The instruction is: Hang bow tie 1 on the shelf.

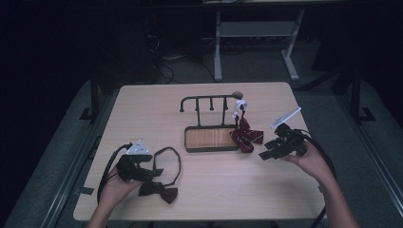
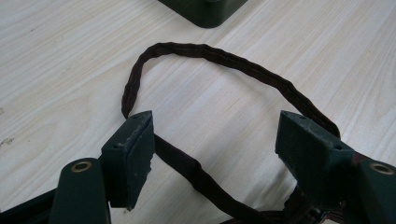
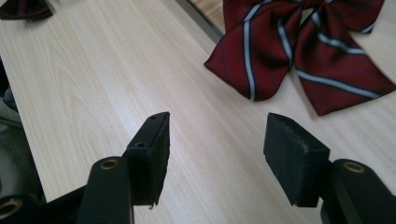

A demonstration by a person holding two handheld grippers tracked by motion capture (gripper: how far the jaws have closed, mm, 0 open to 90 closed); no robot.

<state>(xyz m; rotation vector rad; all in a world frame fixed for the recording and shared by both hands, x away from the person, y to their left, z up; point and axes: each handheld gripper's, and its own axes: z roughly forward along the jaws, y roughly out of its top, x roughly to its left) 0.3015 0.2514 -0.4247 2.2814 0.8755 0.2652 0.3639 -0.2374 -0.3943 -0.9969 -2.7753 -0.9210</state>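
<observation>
A dark bow tie point(image 1: 159, 191) lies near the table's front left, and its thin strap point(image 1: 168, 156) forms a loop on the wood. My left gripper point(image 1: 154, 172) sits over it. In the left gripper view the jaws point(image 2: 215, 144) stand open astride the strap point(image 2: 210, 51), which runs flat on the table between them without the pads touching it. A red striped bow tie point(image 1: 246, 136) rests against the right end of a dark rack point(image 1: 209, 102). My right gripper point(image 1: 267, 149) is just right of it, open and empty point(image 3: 217, 144), with the red tie point(image 3: 303, 51) ahead of its jaws.
The rack has a wooden base tray point(image 1: 211, 139) and several pegs on a top bar. A white piece point(image 1: 239, 107) hangs at its right end above the red tie. The dark bow tie point(image 3: 23, 8) shows at the far corner of the right gripper view.
</observation>
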